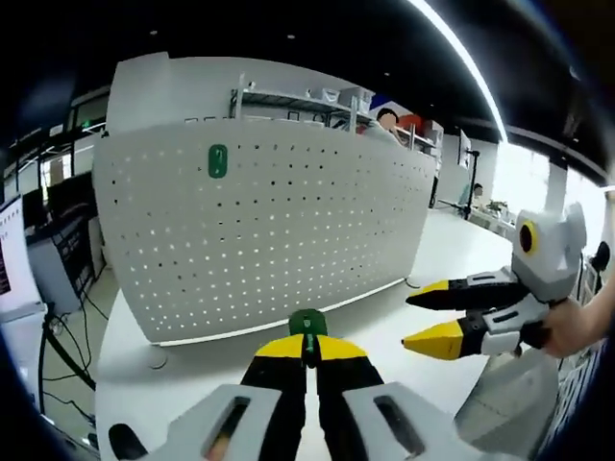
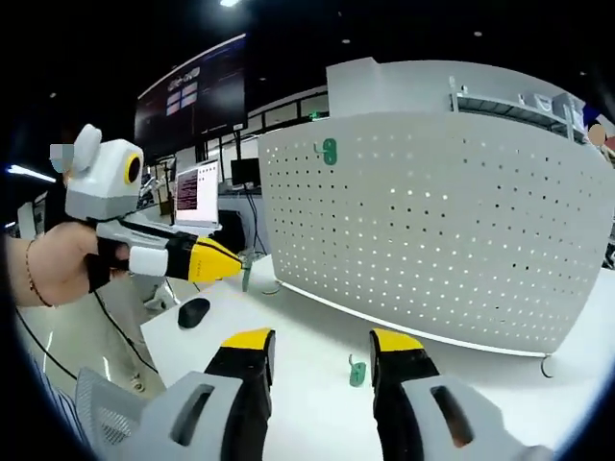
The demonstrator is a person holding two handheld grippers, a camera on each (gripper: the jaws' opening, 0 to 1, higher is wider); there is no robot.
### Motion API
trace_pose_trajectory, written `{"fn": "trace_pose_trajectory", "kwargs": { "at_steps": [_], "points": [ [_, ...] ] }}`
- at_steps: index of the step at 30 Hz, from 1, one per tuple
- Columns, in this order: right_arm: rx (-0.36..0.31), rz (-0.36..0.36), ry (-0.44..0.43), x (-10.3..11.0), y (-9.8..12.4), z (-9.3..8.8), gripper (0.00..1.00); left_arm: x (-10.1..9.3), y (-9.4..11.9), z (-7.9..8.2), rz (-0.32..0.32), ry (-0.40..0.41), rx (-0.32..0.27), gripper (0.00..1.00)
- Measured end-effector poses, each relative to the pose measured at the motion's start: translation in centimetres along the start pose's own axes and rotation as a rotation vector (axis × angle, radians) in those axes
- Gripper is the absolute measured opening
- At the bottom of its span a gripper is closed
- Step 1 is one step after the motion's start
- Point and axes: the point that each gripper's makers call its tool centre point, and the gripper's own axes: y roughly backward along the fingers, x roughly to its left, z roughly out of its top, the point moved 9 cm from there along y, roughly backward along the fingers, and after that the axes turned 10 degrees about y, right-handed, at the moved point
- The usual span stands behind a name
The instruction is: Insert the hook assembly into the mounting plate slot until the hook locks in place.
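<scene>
White pegboard (image 1: pixel 279 230), green hook (image 1: pixel 308 324), perhaps teal.

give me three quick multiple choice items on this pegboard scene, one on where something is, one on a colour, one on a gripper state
1. Where is the hook already mounted on the pegboard?
A. upper left of the board in the left gripper view
B. bottom right corner
C. dead centre

2. What colour is the mounted hook?
A. red
B. green
C. blue

3. How does the left gripper stand?
A. wide open, holding nothing
B. shut on a green hook
C. shut on a cable

Answers:
1 A, it sits high near the board's left edge.
2 B, it reads green in both views.
3 B, its yellow-tipped jaws pinch the held green hook, while the right gripper is open above a loose hook on the table.
</scene>
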Motion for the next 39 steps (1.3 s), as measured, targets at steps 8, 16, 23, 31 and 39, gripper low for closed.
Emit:
{"fn": "trace_pose_trajectory", "kwargs": {
  "at_steps": [8, 16, 23, 31, 39],
  "points": [
    [0.054, -0.051, -0.014, -1.3, 1.8, -1.9, 0.53, 0.0, 0.2, 1.7, 0.075, -0.054, -0.09, 0.01],
    [0.135, -0.107, -0.025, -2.4, 4.6, -4.5, 0.65, 0.4, 0.0, 3.1, 0.119, -0.076, -0.138, 0.01],
    [0.212, -0.156, -0.052, -3.2, 7.5, -7.4, 0.71, 1.4, -0.3, 4.6, 0.164, -0.091, -0.182, 0.01],
    [0.285, -0.197, -0.117, -3.3, 9.3, -10.1, 0.72, 2.7, -0.9, 7.0, 0.202, -0.094, -0.225, 0.01],
    [0.313, -0.188, -0.11, -2.5, 9.9, -11.2, 0.73, 3.4, -1.8, 8.9, 0.232, -0.104, -0.265, 0.01]
  ]
}}
